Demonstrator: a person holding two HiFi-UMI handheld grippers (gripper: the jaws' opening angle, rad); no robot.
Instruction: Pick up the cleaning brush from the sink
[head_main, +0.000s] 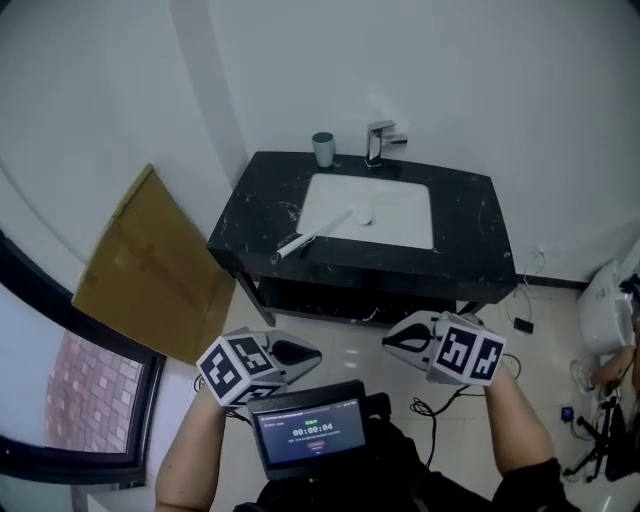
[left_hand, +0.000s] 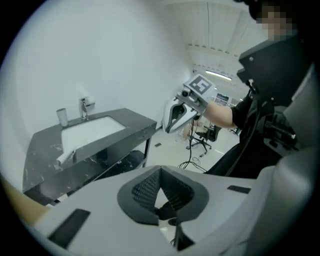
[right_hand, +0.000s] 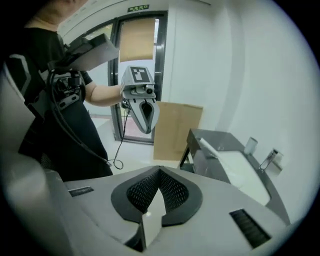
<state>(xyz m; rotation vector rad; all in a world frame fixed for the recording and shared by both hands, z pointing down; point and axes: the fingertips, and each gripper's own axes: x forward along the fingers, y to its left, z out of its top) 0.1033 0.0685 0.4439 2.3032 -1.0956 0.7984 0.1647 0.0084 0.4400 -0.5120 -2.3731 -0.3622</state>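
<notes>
The cleaning brush (head_main: 311, 237) is a white stick lying slantwise from the white sink basin (head_main: 400, 225) out over the black counter's front left edge. It also shows in the left gripper view, brush (left_hand: 65, 156), and in the right gripper view, brush (right_hand: 212, 147). My left gripper (head_main: 316, 352) and right gripper (head_main: 388, 343) hang side by side over the floor in front of the counter, tips pointing toward each other, well short of the brush. Both are shut with nothing held. In their own views the left gripper (left_hand: 161, 170) and right gripper (right_hand: 160, 170) show closed, empty jaws.
A chrome faucet (head_main: 378, 142) and a grey cup (head_main: 323, 149) stand at the counter's back. A cardboard sheet (head_main: 150, 270) leans on the left wall by a window. Cables (head_main: 440, 410) lie on the floor at the right. A screen (head_main: 310, 432) sits at the person's chest.
</notes>
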